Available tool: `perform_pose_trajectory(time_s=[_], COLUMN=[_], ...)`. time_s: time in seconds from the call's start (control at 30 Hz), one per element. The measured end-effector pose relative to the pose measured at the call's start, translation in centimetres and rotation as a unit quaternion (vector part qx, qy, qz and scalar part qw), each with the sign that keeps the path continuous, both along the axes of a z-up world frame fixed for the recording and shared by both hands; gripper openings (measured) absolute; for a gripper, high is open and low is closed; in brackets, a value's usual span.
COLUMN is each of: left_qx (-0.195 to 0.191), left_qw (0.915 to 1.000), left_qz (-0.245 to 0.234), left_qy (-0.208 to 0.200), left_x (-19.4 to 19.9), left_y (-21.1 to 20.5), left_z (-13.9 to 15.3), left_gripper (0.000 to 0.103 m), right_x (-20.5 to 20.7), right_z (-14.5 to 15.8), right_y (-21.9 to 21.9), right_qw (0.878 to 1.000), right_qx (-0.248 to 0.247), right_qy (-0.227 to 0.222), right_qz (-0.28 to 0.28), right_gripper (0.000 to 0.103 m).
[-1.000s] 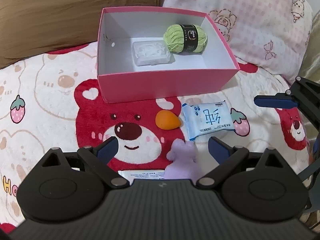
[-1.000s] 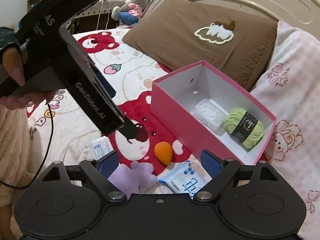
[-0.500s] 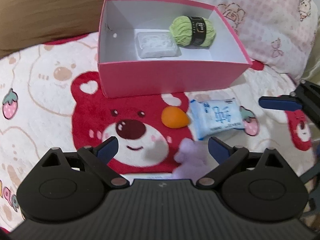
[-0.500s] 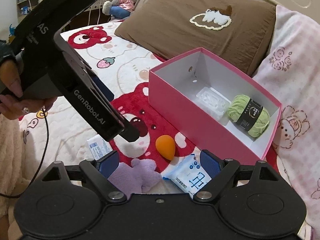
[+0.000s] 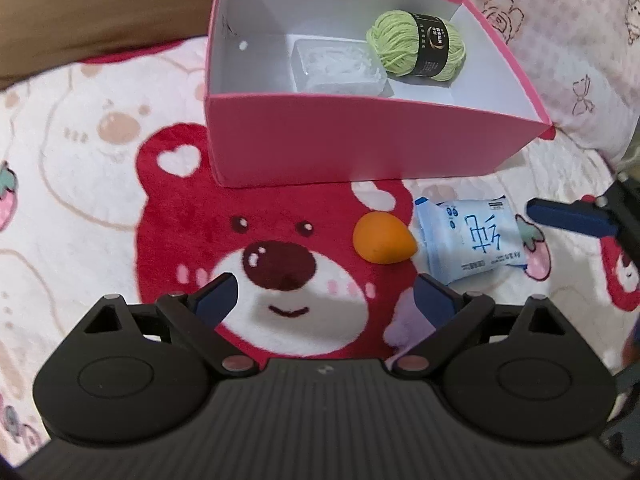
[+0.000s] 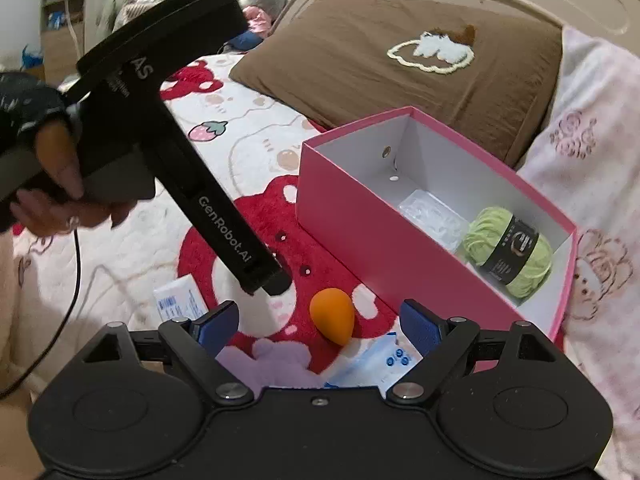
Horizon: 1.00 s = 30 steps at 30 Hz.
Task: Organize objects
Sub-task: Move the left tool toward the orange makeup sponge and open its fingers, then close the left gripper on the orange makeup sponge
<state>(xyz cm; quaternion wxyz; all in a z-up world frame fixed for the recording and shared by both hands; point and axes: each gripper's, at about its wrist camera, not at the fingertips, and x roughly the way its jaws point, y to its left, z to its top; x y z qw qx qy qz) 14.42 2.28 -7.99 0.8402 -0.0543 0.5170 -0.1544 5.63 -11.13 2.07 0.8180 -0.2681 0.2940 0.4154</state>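
Both claws released and empty. Left claw (image 5: 322, 298) is narrowing slightly with nothing between its pads, over the bed blanket (image 5: 80, 184); right claw (image 6: 318, 322) hangs above the orange sponge (image 6: 333, 315).

Loose items lie just outside the pink box (image 5: 360, 148) — sponge, tissue pack (image 5: 470, 242), purple plush (image 6: 276, 362).

Risks: the claws converge on neighbouring items and may collide; the sponge could roll on the soft blanket.
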Motion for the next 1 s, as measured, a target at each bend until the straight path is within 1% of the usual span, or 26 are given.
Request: perform_pose_trajectory(time_s=[0.13, 0.2, 0.3, 0.37, 0.43, 0.47, 0.53, 0.6, 0.67, 0.73, 0.8, 0.87, 0.93, 0.97, 1.0], left_qx=[0.002, -0.004, -0.018, -0.015, -0.015, -0.018, -0.024, -0.025, -0.027, -0.028, -0.026, -0.028, -0.030, -0.037, -0.045], left_qw=[0.9998, 0.9998, 0.9998, 0.9998, 0.9997, 0.9996, 0.9996, 0.9994, 0.9991, 0.9990, 0.9987, 0.9982, 0.9979, 0.9977, 0.9974], left_qz=[-0.011, -0.009, 0.000, 0.012, 0.014, 0.014, 0.017, 0.020, 0.017, 0.010, 0.008, 0.001, -0.003, -0.002, -0.003], left_qy=[-0.017, -0.020, -0.002, 0.010, 0.017, 0.015, 0.003, -0.014, -0.028, -0.035, -0.042, -0.053, -0.057, -0.057, -0.056], left_x=[0.7, 1.1, 1.3, 1.1, 0.9, 0.9, 1.1, 1.5, 1.9, 2.2, 2.2, 2.2, 2.2, 2.1, 2.1], left_y=[-0.6, -0.7, -0.8, -0.9, -1.0, -0.9, -0.8, -0.8, -1.1, -1.5, -1.7, -1.9, -1.9, -1.8, -1.7], left_z=[-0.6, -0.9, -1.7, -2.5, -3.2, -3.3, -3.6, -3.8, -4.0, -4.3, -4.6, -4.7, -4.6, -4.6, -4.7], left_gripper=[0.095, 0.095, 0.095, 0.095, 0.095, 0.094, 0.094, 0.092, 0.092, 0.092, 0.092, 0.091, 0.089, 0.084, 0.077], right_x=[1.3, 2.0, 2.7, 2.8, 3.0, 3.0, 3.4, 3.8, 4.2, 4.5, 4.7, 4.8, 4.9, 5.0, 5.2], right_z=[-1.2, -1.8, -2.8, -3.4, -3.8, -3.9, -4.2, -5.0, -5.8, -6.3, -6.5, -6.7, -7.0, -7.2, -7.4], right_y=[0.2, 0.1, 0.2, 0.3, 0.4, 0.3, -0.1, -0.3, -0.2, 0.0, 0.1, 0.3, 0.6, 0.8, 0.9], right_qw=[0.999, 0.999, 0.998, 0.998, 0.997, 0.997, 0.994, 0.991, 0.990, 0.989, 0.988, 0.987, 0.986, 0.985, 0.985], right_qx=[-0.004, -0.004, 0.000, 0.001, 0.000, 0.010, 0.034, 0.042, 0.036, 0.030, 0.037, 0.045, 0.048, 0.049, 0.049], right_qy=[0.017, 0.028, 0.041, 0.049, 0.052, 0.053, 0.071, 0.088, 0.094, 0.095, 0.100, 0.108, 0.115, 0.117, 0.119], right_qz=[-0.029, -0.039, -0.045, -0.047, -0.055, -0.060, -0.077, -0.093, -0.104, -0.107, -0.109, -0.111, -0.114, -0.115, -0.118], right_gripper=[0.089, 0.089, 0.086, 0.081, 0.078, 0.078, 0.078, 0.077, 0.072, 0.069, 0.065, 0.059, 0.054, 0.050, 0.049])
